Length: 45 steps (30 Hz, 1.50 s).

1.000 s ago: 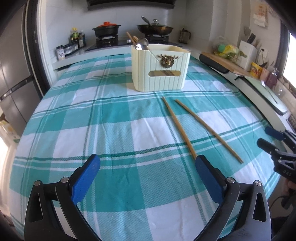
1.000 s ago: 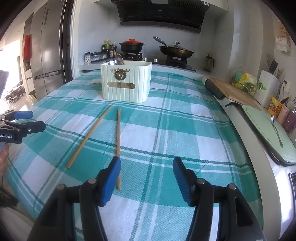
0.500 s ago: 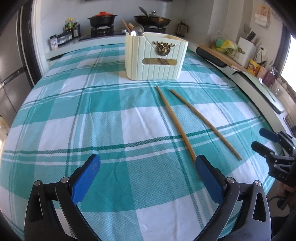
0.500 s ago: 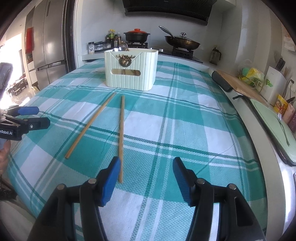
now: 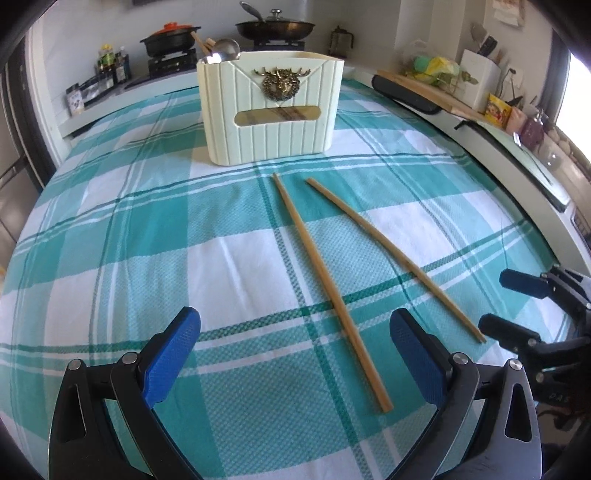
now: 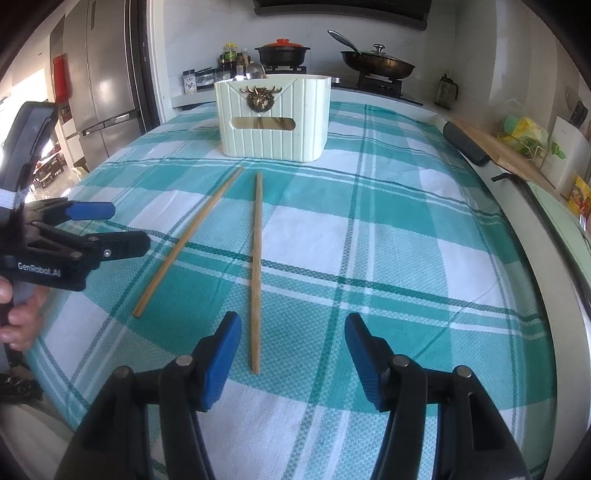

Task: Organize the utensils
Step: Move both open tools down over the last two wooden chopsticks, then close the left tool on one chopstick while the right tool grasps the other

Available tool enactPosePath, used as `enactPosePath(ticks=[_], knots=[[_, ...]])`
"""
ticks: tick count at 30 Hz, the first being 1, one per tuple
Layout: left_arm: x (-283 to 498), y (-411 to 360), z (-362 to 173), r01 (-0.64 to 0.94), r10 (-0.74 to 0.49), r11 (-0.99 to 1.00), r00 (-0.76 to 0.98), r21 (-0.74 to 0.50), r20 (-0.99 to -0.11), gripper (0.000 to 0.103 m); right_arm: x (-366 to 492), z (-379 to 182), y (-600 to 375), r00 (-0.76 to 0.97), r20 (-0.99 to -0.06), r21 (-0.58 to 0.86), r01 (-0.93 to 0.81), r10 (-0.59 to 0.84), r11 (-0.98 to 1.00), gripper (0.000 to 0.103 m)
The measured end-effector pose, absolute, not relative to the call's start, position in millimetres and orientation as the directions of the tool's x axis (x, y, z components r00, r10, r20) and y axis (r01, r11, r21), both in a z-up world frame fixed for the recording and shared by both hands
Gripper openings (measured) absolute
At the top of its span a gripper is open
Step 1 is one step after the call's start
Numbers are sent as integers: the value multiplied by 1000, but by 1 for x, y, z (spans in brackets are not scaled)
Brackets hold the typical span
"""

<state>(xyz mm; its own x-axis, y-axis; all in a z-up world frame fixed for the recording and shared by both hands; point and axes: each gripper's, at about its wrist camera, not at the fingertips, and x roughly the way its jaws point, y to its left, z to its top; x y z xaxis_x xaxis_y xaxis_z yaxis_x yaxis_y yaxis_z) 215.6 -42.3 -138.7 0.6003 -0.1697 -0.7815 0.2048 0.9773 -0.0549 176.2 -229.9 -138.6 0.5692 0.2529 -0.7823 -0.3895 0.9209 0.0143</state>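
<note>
Two wooden chopsticks lie apart on the teal checked tablecloth: one [image 5: 328, 288] [image 6: 186, 240] nearer my left gripper, the other [image 5: 391, 254] [image 6: 256, 266] nearer my right. A cream utensil holder [image 5: 271, 110] [image 6: 273, 114] stands behind them, with a spoon [image 5: 225, 50] and chopsticks in it. My left gripper [image 5: 295, 350] is open and empty, its jaws wide on either side of the first chopstick's near part. My right gripper [image 6: 293, 347] is open and empty, just right of the second chopstick's near end. Each gripper shows in the other's view, the right [image 5: 517, 310] and the left [image 6: 110, 229].
The table [image 5: 110, 258] ends at a counter edge on the right [image 5: 498, 155]. A stove with a red-lidded pot [image 5: 170, 37] and a pan [image 5: 275, 27] is behind the holder. A fridge [image 6: 99, 85] stands at the left. A cutting board and jars line the right counter.
Both grippers have moved forward and lower over the table, closer to the chopsticks and the holder. Both stay open. The chopsticks have not moved.
</note>
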Motion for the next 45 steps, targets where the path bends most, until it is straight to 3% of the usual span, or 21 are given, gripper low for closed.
enactPosePath(ticks=[10, 17, 45], knots=[[244, -39, -154, 154, -137, 986, 579, -58, -804, 102, 180, -148, -216, 532, -810, -10, -434, 247, 901, 60], [257, -47, -168, 152, -58, 988, 568, 35, -821, 103, 189, -156, -207, 504, -832, -26, -453, 232, 891, 60], [272, 0, -167, 148, -102, 989, 538, -26, -836, 103, 232, -158, -193, 446, -862, 16, -451, 241, 893, 60]])
